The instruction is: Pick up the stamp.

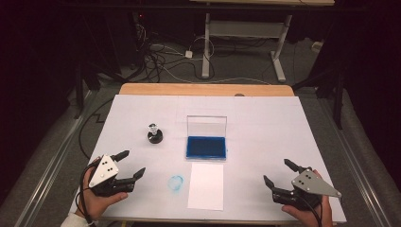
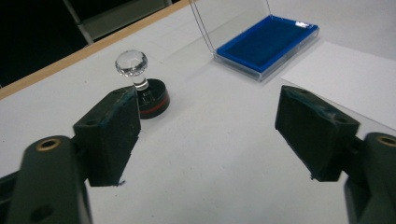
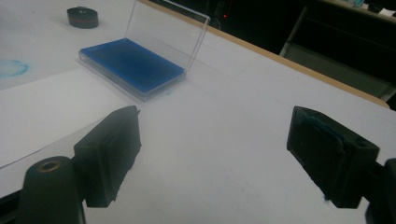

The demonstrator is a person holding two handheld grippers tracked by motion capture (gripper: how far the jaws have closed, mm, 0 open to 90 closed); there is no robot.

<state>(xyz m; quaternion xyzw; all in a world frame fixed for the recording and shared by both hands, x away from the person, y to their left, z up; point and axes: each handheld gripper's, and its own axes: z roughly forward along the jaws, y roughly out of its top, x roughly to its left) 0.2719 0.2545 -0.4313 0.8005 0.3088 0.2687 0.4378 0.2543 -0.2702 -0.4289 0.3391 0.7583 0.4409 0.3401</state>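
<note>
Both my grippers rest open and empty at the near edge of the table.

My left gripper points its matte black jaws toward the stamp, a round black base with a clear faceted knob, standing well apart ahead. My right gripper gapes wide too. Between them lie a flat white paper and, beyond it, the blue ink pad with its clear lid upright.

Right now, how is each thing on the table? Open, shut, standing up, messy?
Ink pad: open, clear lid standing up at the back.
Stamp: upright on the table, nothing touching it.
Paper: flat, blank.
Blue smudge: on the table beside the paper.
Left gripper: open, empty.
Right gripper: open, empty.
</note>
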